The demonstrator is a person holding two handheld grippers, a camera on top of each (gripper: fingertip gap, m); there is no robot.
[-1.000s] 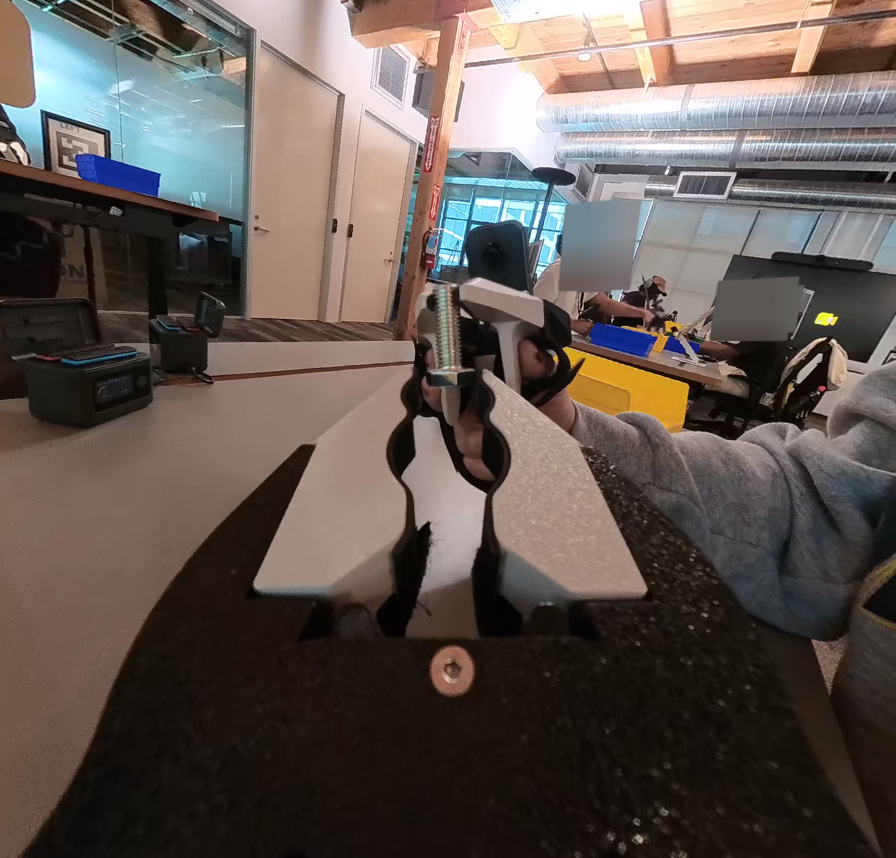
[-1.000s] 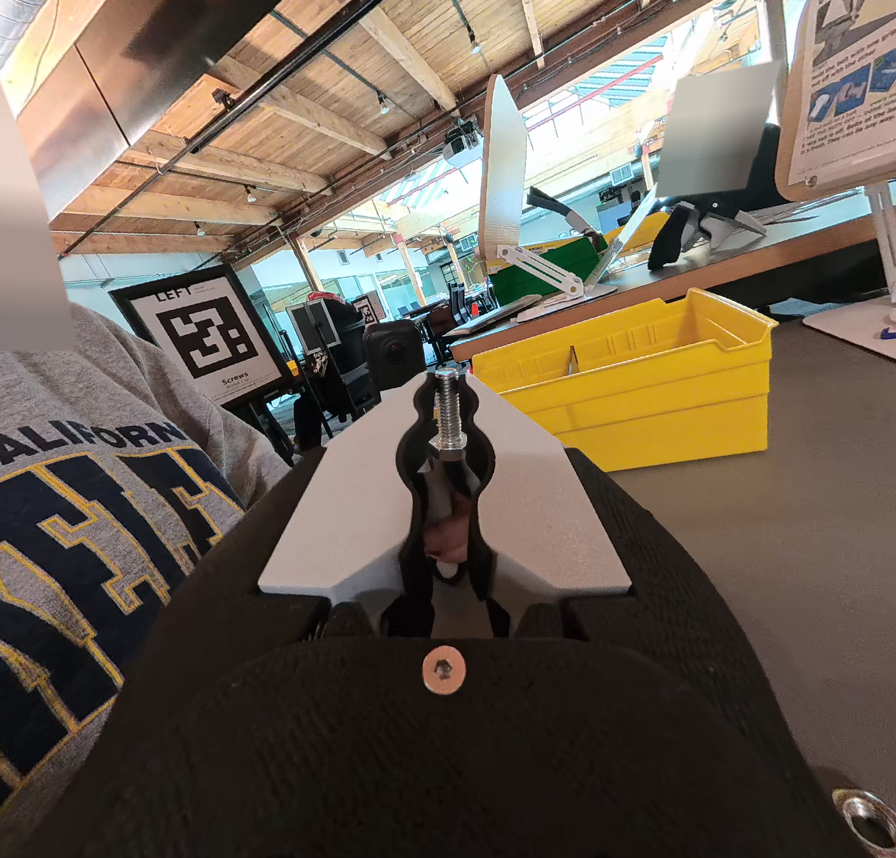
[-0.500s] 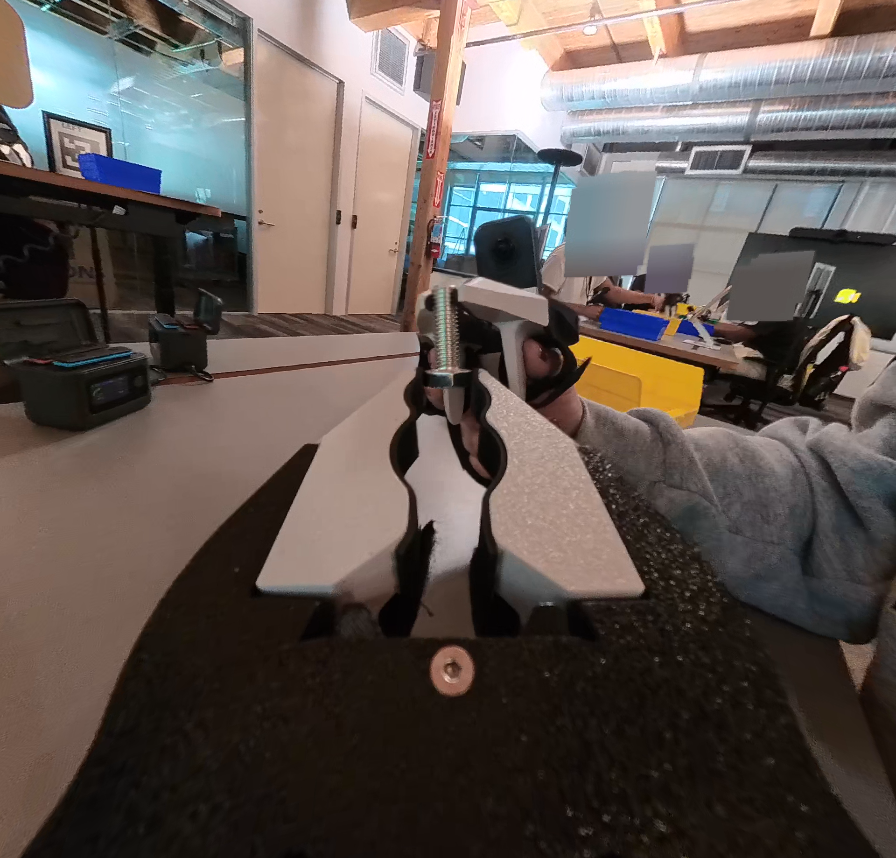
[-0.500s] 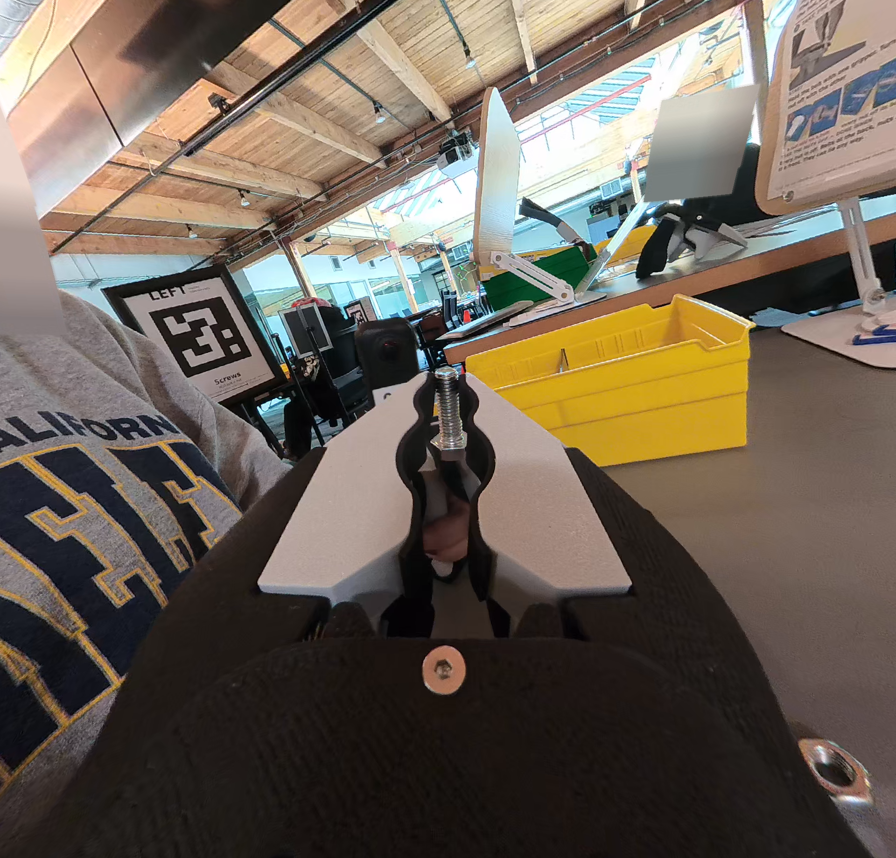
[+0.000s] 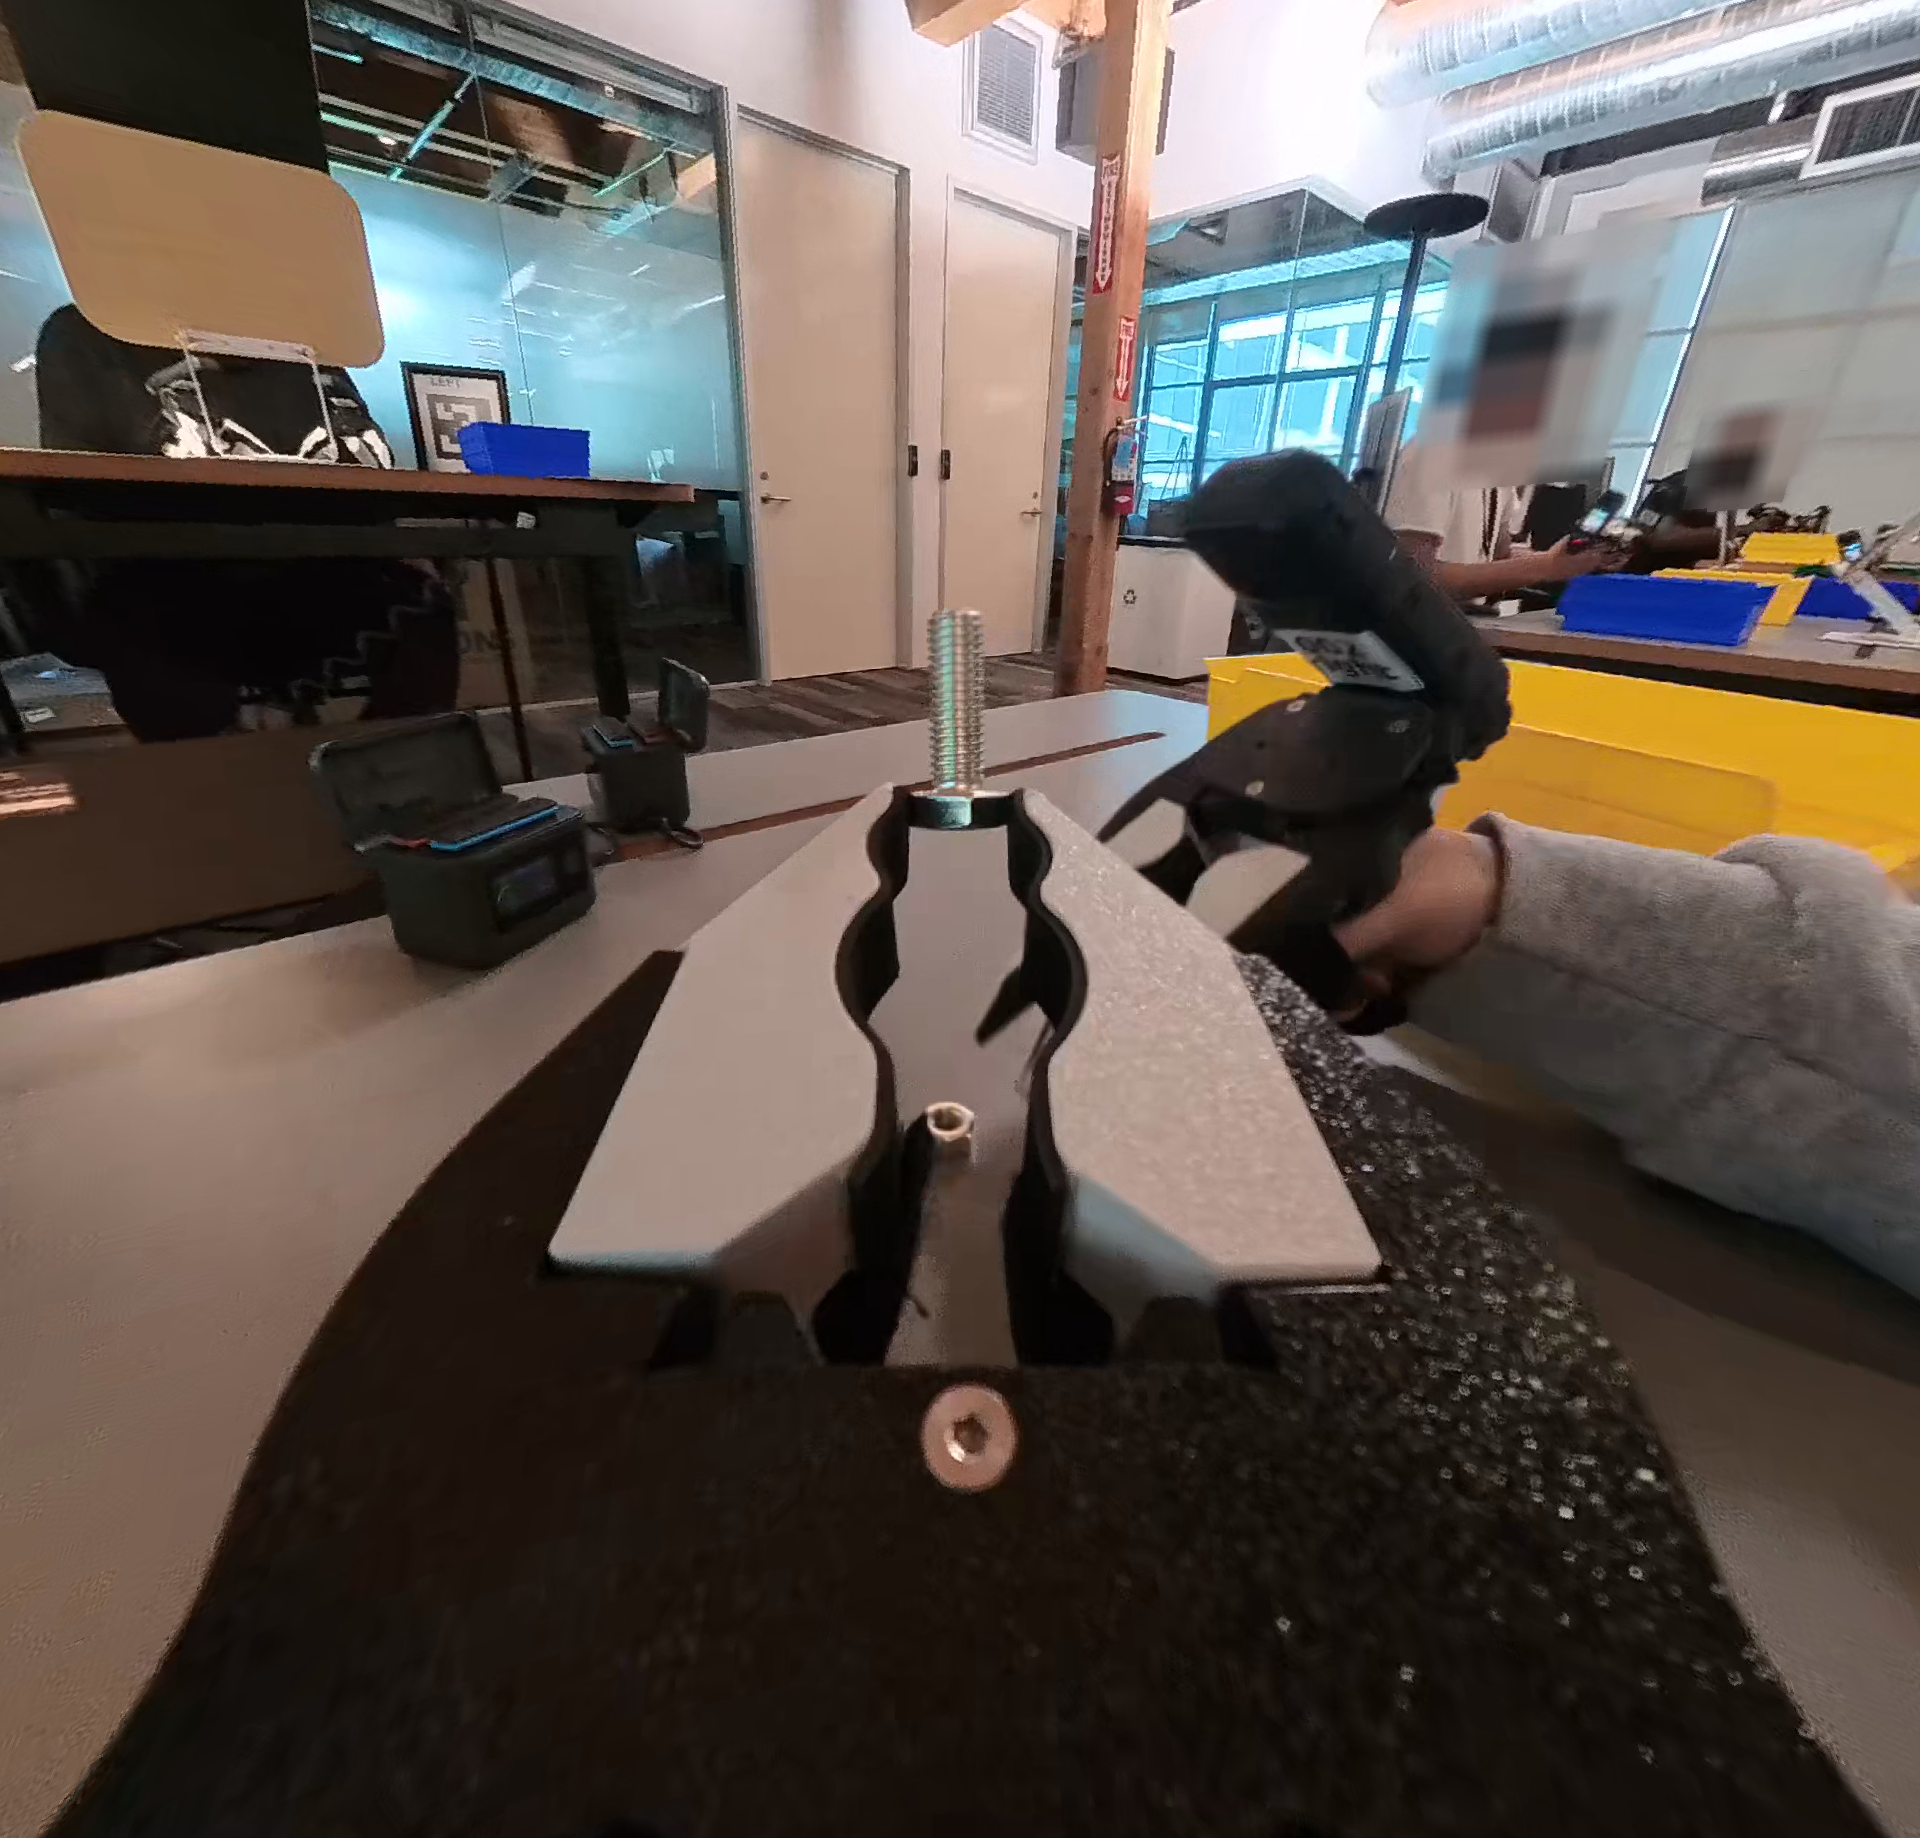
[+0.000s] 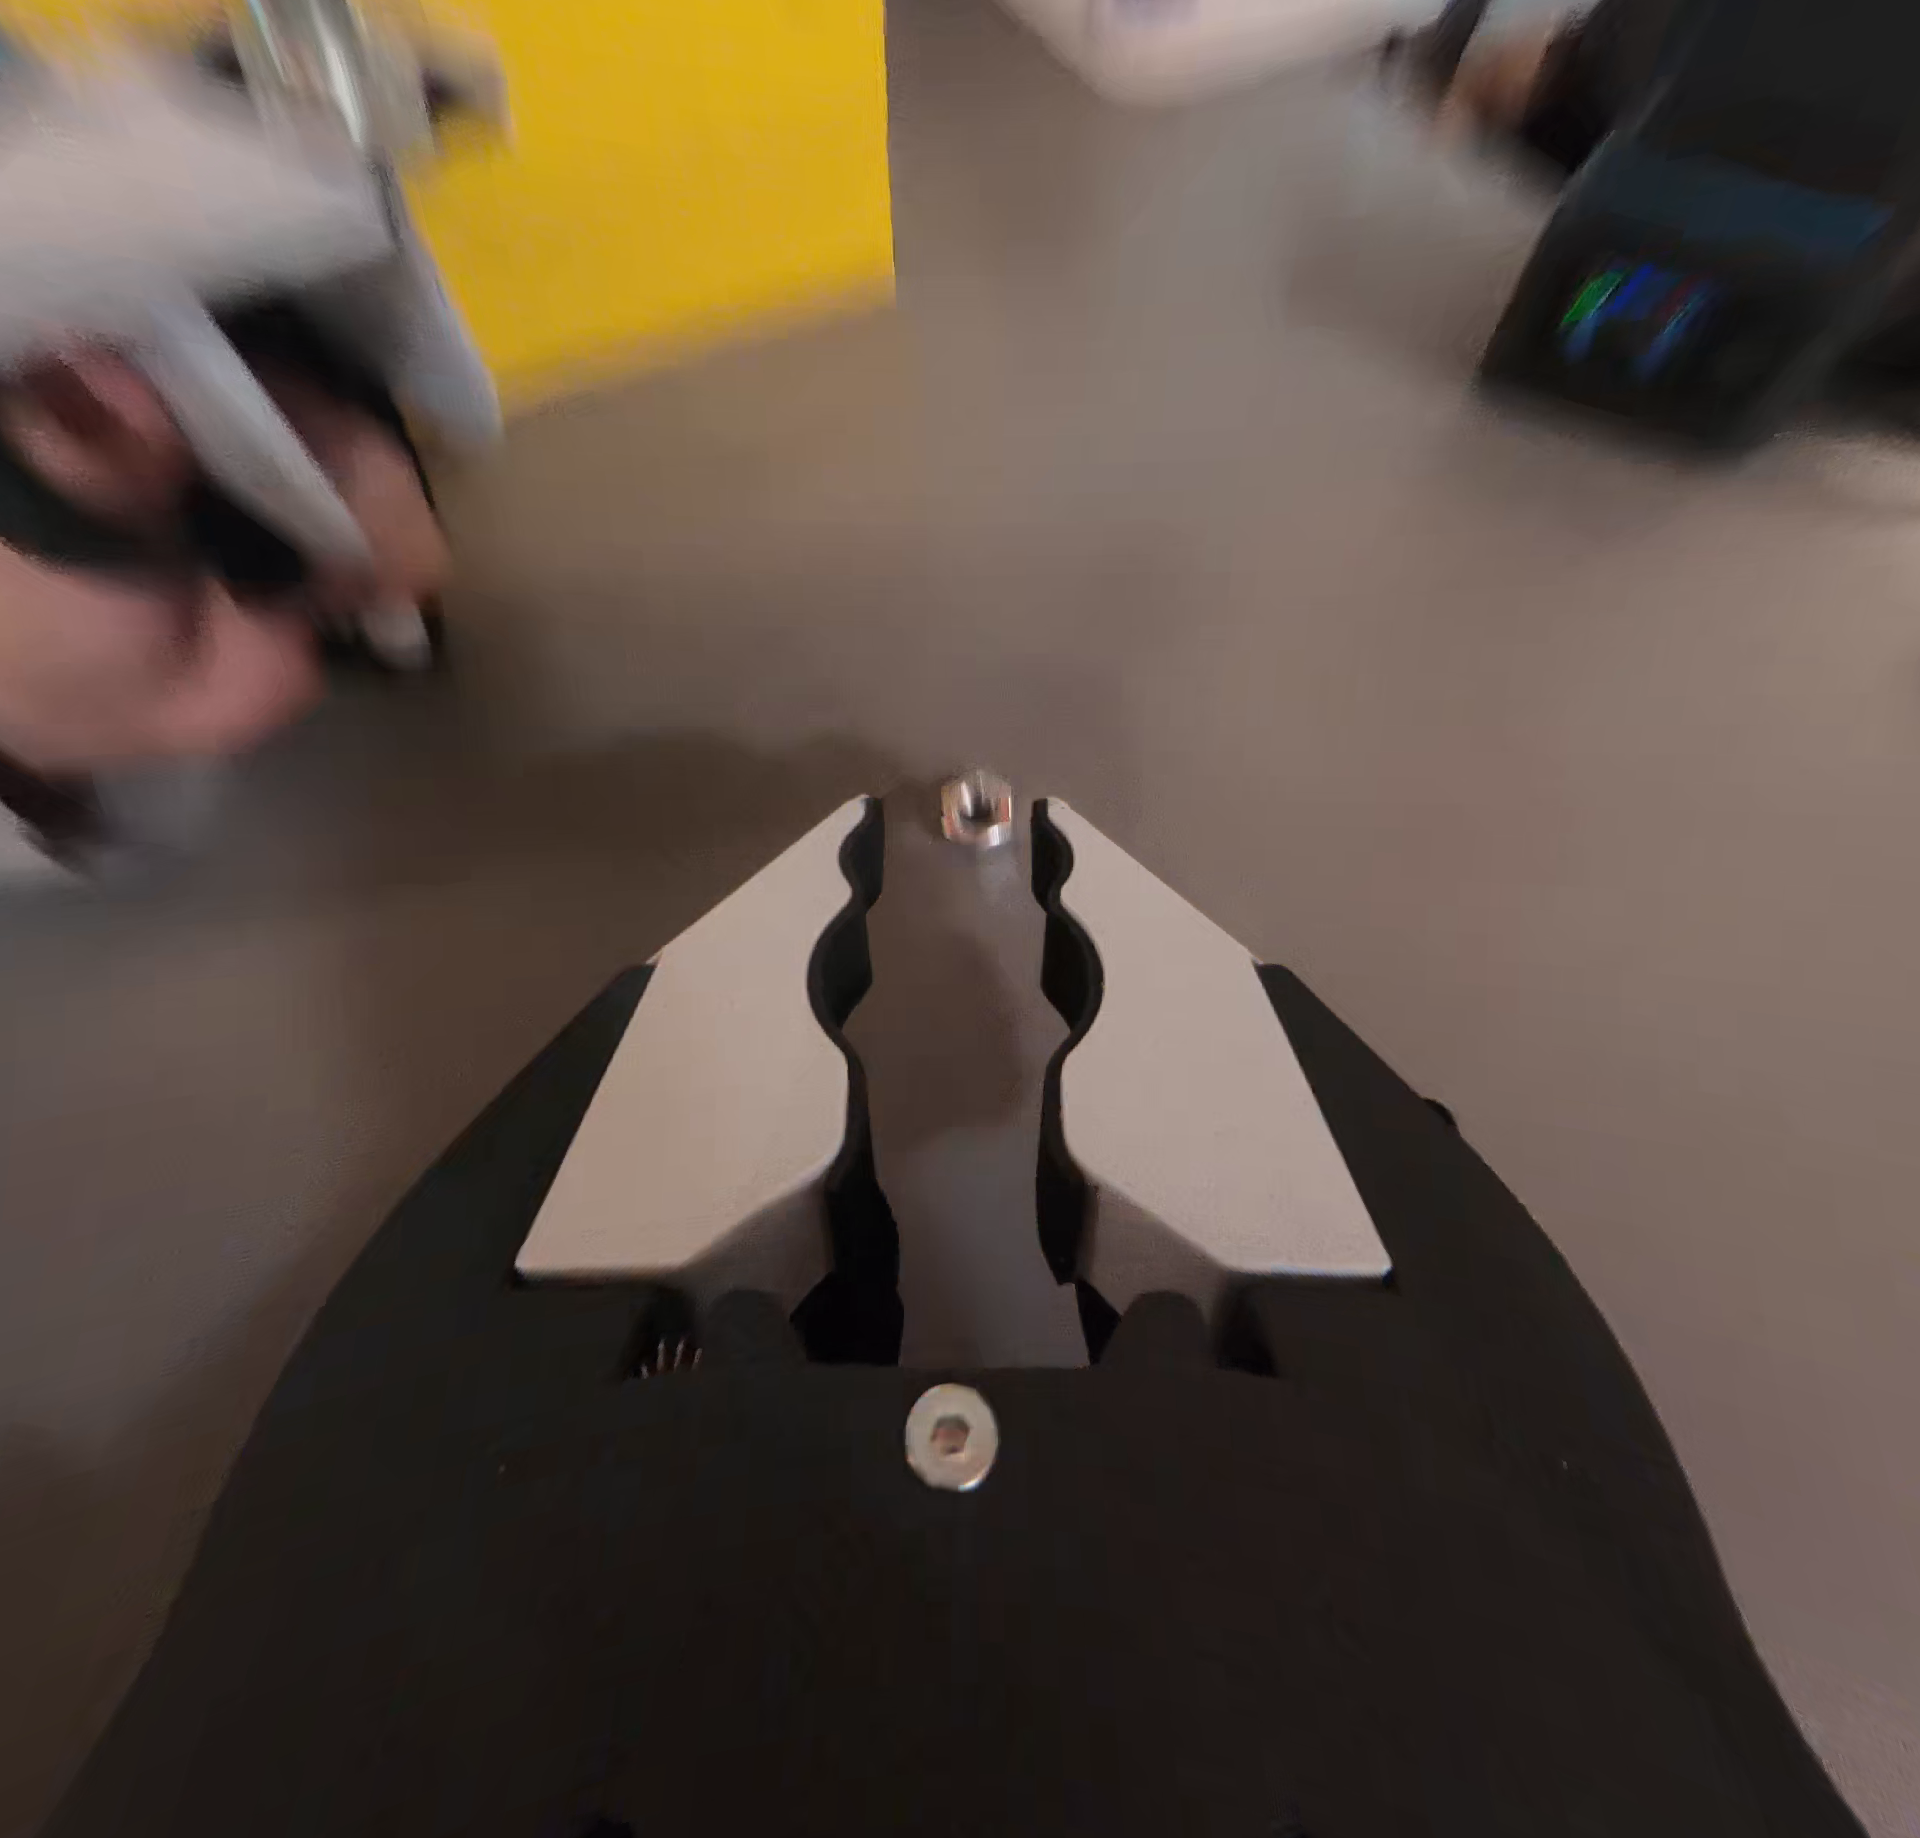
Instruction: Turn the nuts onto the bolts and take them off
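My left gripper (image 5: pixel 958 803) is shut on the head of a silver bolt (image 5: pixel 956 708), which stands upright with bare threads. A small silver nut (image 5: pixel 948 1128) lies on the grey table (image 5: pixel 208 1113), seen between my left fingers. My right gripper (image 6: pixel 956 814) is open and tilted down at the table. The nut (image 6: pixel 977 820) lies loose between its fingertips. The right gripper's black body (image 5: pixel 1340 749) shows in the left wrist view, to the right of the bolt. The right wrist view is blurred, with the bolt (image 6: pixel 301 53) at upper left.
A yellow bin (image 5: pixel 1621 780) stands behind the right gripper and also shows in the right wrist view (image 6: pixel 665 126). A dark case with a small screen (image 5: pixel 468 874) sits to the left, and shows in the right wrist view (image 6: pixel 1714 261). A grey sleeve (image 5: pixel 1683 1040) lies along the right. Spacing between my two grippers at the tips: around 11 cm.
My right gripper has left the bolt, swung down to the table and opened around a loose nut. My left gripper still holds the bolt upright.
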